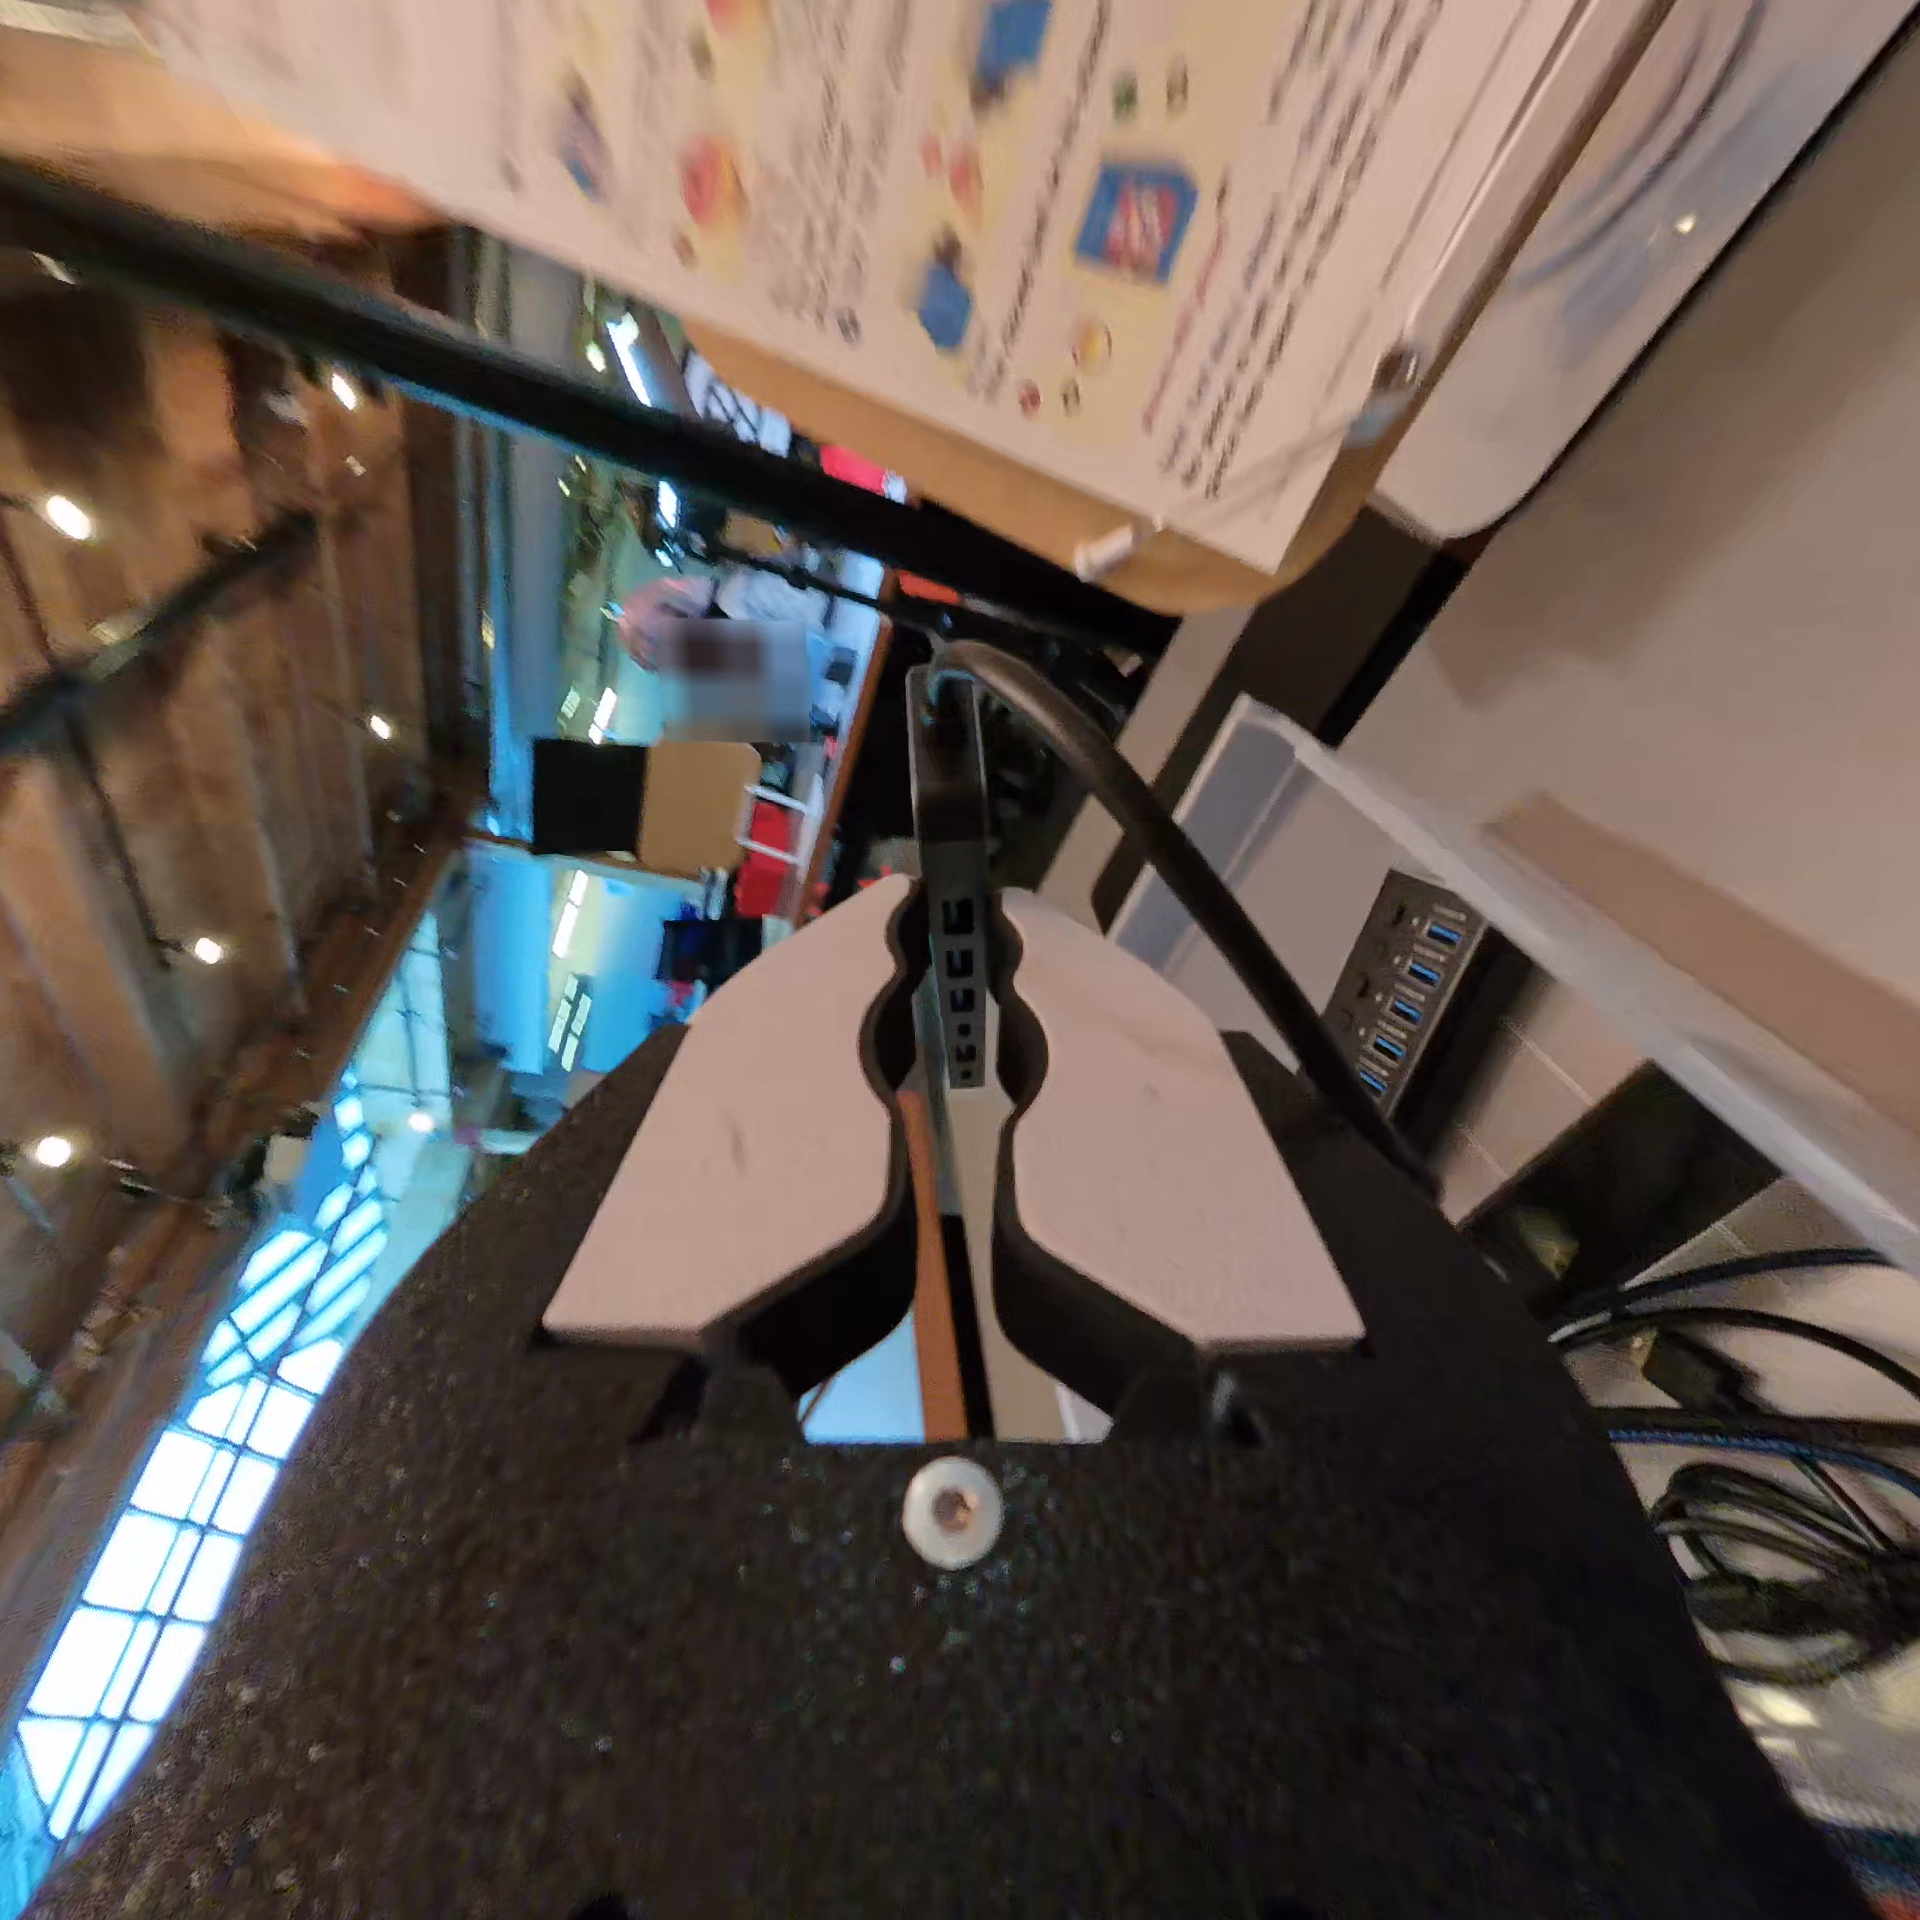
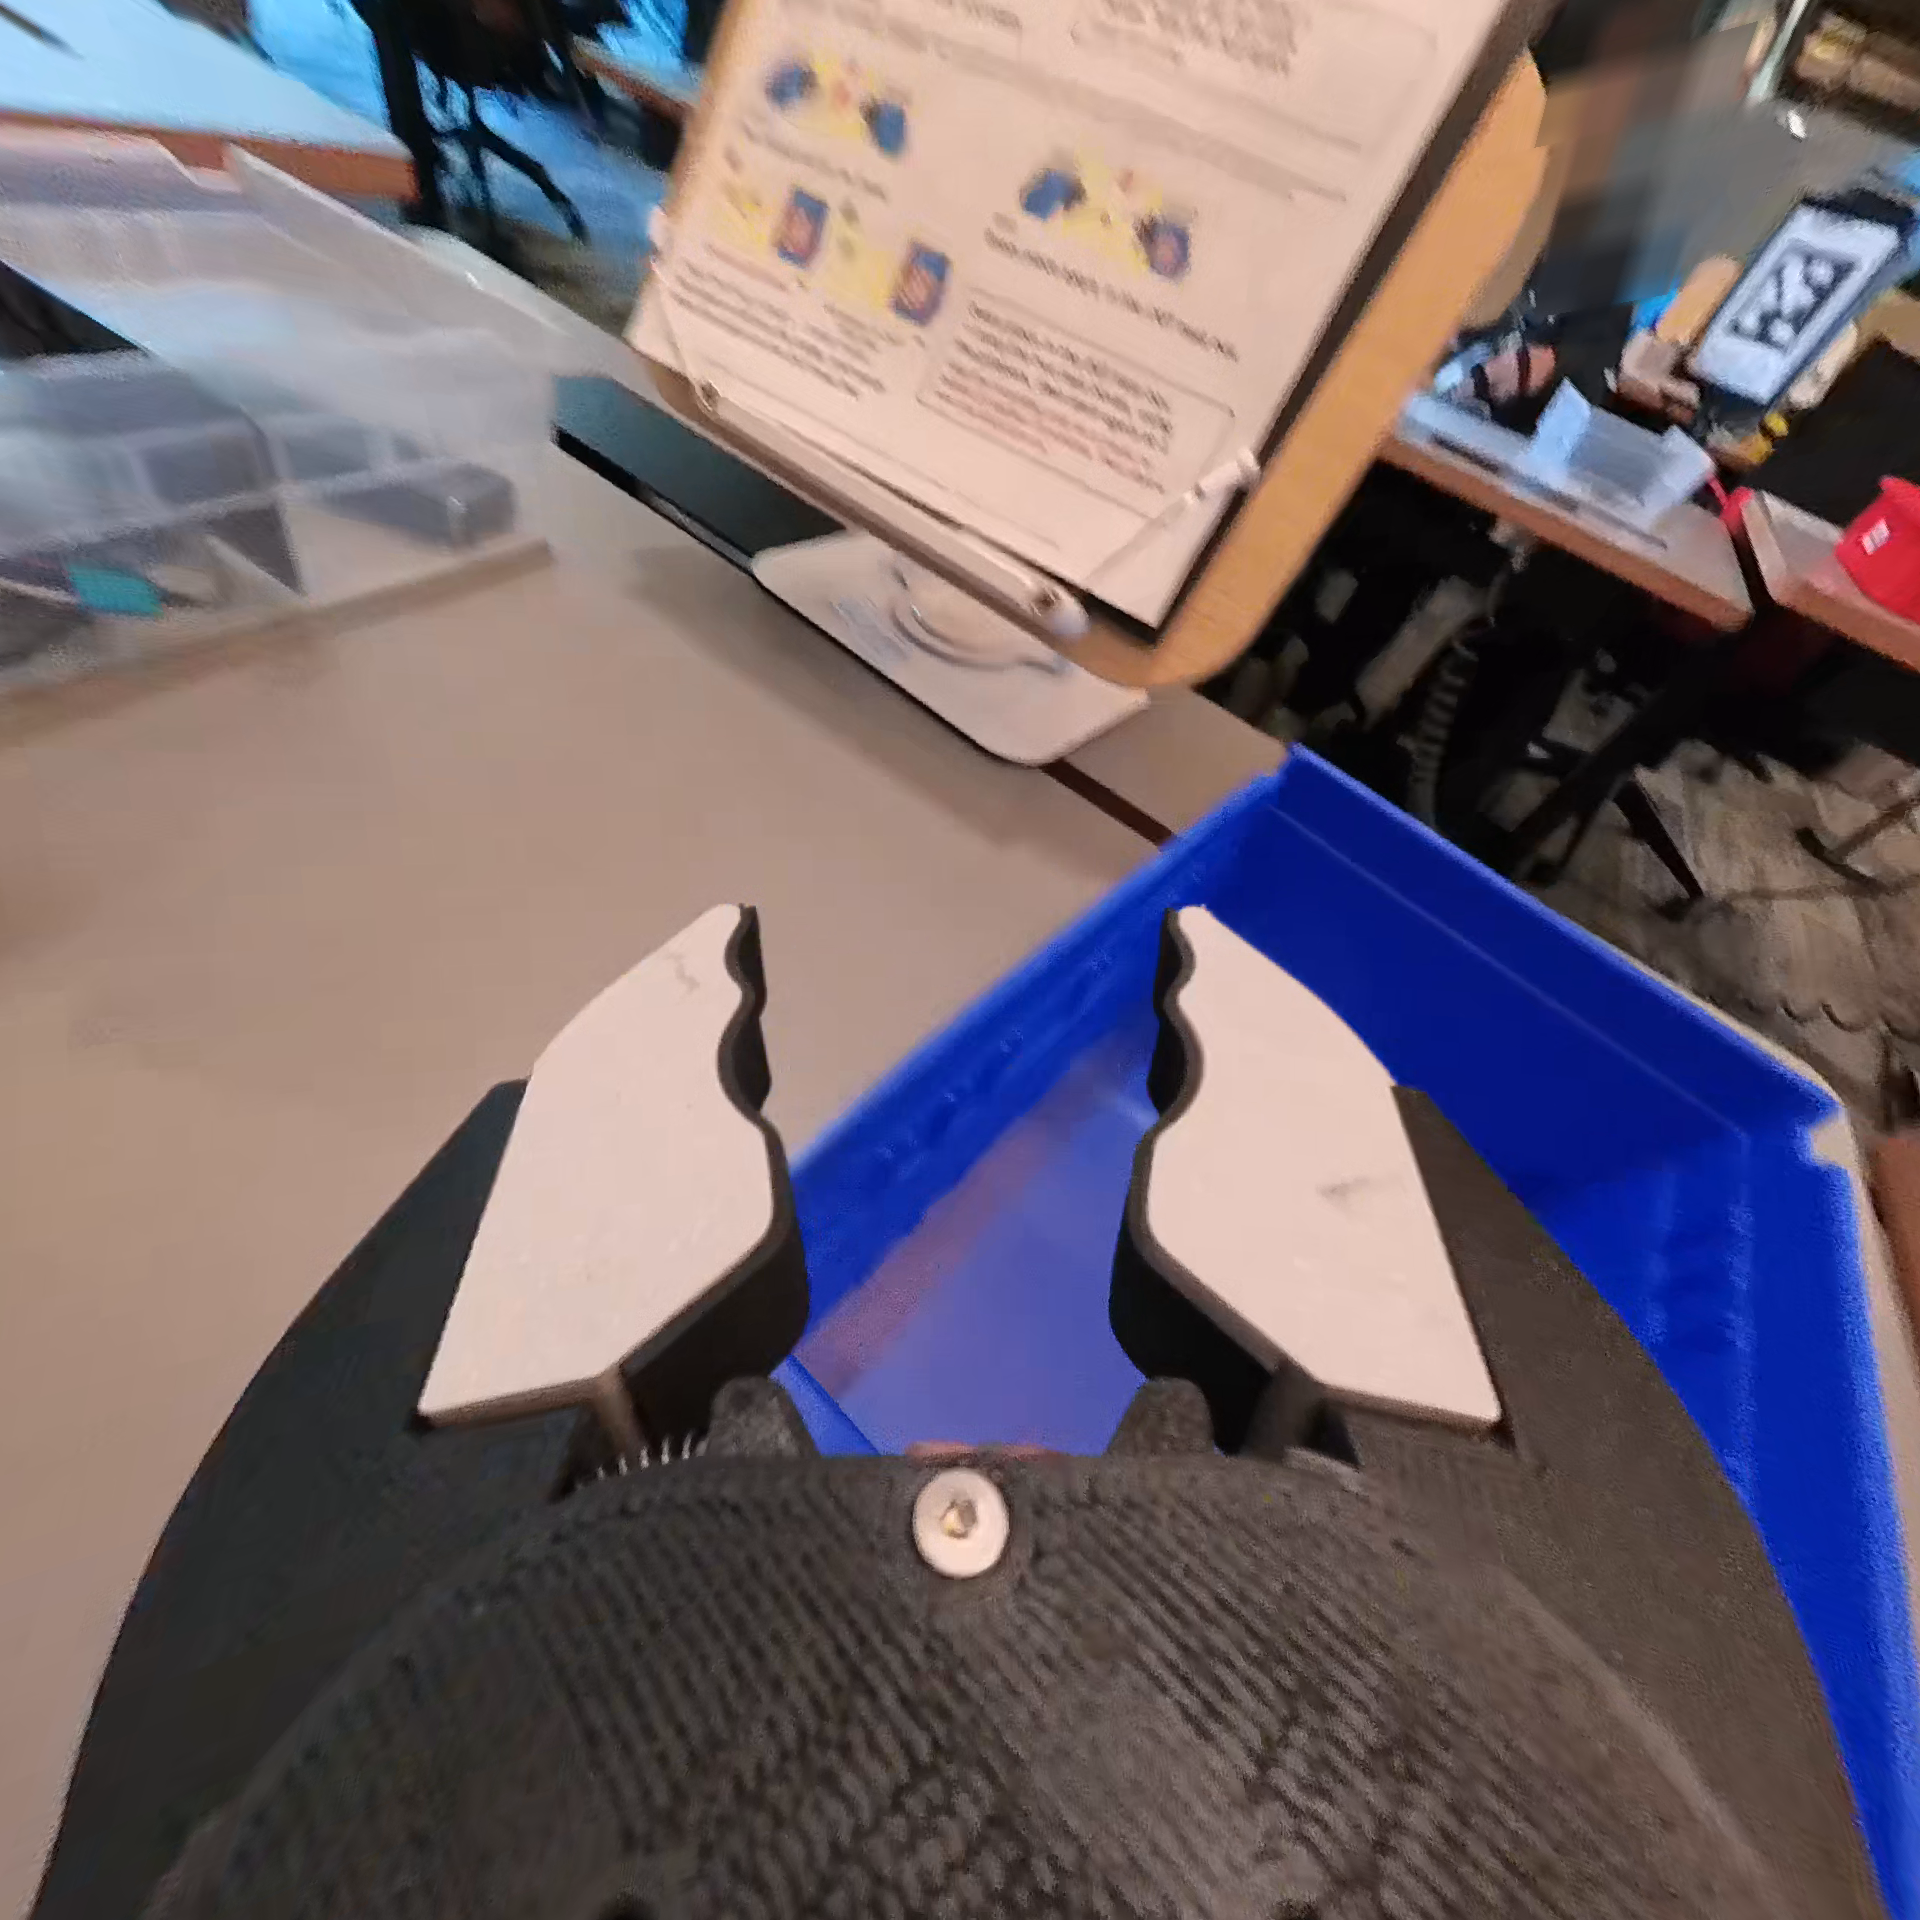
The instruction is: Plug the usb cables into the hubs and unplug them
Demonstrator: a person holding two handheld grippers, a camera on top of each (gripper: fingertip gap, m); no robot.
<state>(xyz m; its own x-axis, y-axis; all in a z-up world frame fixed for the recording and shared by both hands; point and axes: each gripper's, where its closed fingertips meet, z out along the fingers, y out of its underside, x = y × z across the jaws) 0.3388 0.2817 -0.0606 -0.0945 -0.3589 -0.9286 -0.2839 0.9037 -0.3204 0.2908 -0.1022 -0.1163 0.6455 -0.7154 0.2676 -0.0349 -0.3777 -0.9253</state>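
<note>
In the left wrist view, which is rolled far over, my left gripper (image 1: 954, 940) is shut on a slim grey USB hub (image 1: 961, 987), held edge-on with its row of ports facing me. A black cable (image 1: 1164, 842) leaves the hub's far end and arcs down to the right. A second black hub with blue ports (image 1: 1418, 987) stands inside a clear box (image 1: 1299, 831). A tangle of black and blue cables (image 1: 1766, 1455) lies at the right edge. In the right wrist view my right gripper (image 2: 958, 925) is open and empty, above the near edge of a blue bin (image 2: 1558, 1039).
A board with a printed instruction sheet (image 2: 1039, 260) stands on a white base at the table's (image 2: 416, 831) far edge. A clear plastic organiser (image 2: 208, 436) sits at the left. Other workbenches and clutter lie beyond the table. A person stands far off in the left wrist view. There is about 40 centimetres between the tips of the two grippers.
</note>
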